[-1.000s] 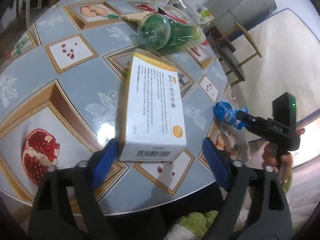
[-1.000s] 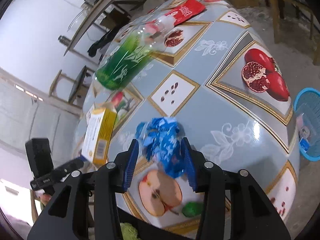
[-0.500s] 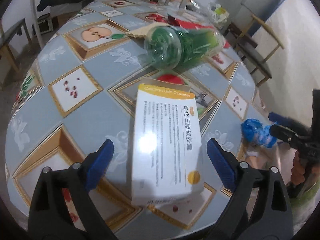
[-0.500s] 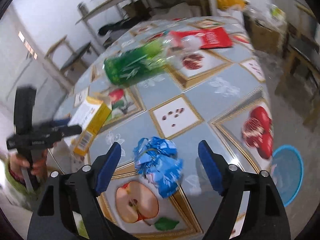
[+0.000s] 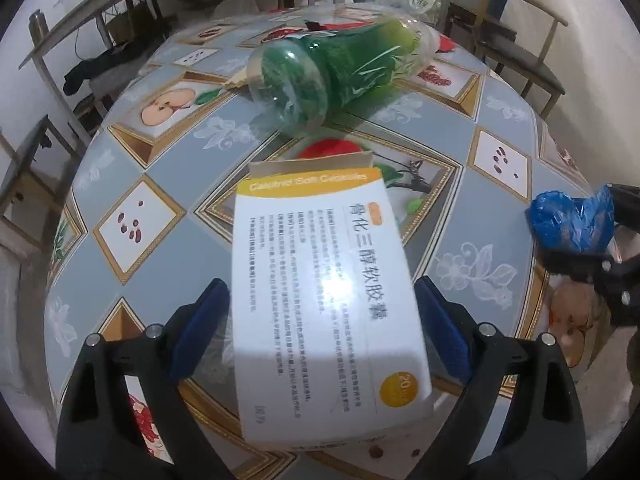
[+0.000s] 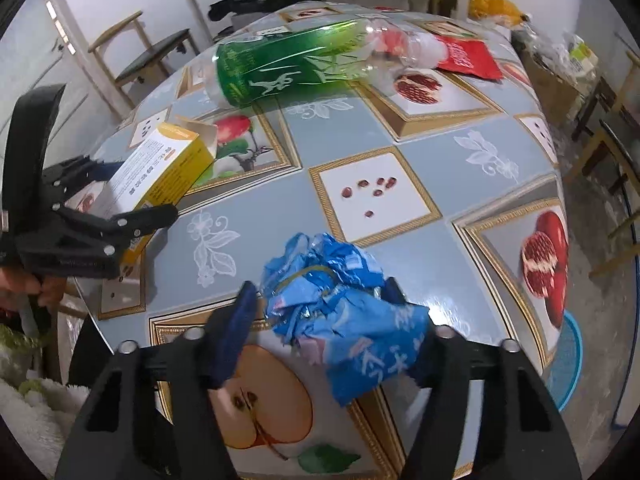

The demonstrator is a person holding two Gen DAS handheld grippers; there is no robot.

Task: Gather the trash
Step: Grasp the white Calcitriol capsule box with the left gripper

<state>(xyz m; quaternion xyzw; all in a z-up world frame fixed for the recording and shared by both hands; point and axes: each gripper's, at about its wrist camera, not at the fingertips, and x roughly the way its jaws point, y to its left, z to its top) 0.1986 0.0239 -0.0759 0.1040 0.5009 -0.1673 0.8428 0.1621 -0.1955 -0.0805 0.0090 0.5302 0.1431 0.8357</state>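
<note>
A white and yellow medicine box (image 5: pixel 320 280) lies on the fruit-patterned table (image 5: pixel 168 168). My left gripper (image 5: pixel 320 284) straddles its near end; the jaws are closing, with slight gaps still at the box's sides. A crumpled blue wrapper (image 6: pixel 344 312) rests on the table near the front edge, between the fingers of my right gripper (image 6: pixel 320 288). Those jaws are closing too: the right pad touches the wrapper and the left pad stands just off it. The right wrist view shows the left gripper (image 6: pixel 128 188) around the box (image 6: pixel 160 168). The left wrist view shows the wrapper (image 5: pixel 568 220).
An empty green plastic bottle (image 5: pixel 340 68) lies on its side beyond the box, with a red packet (image 6: pixel 464 56) by its neck. A blue basket (image 6: pixel 568 364) stands on the floor at the right. Chairs (image 5: pixel 520 52) and shelves ring the table.
Both grippers rolled level and came in over the table. The right jaws released the wrapper, spread wide, then narrowed around it. The left gripper moved forward along the box.
</note>
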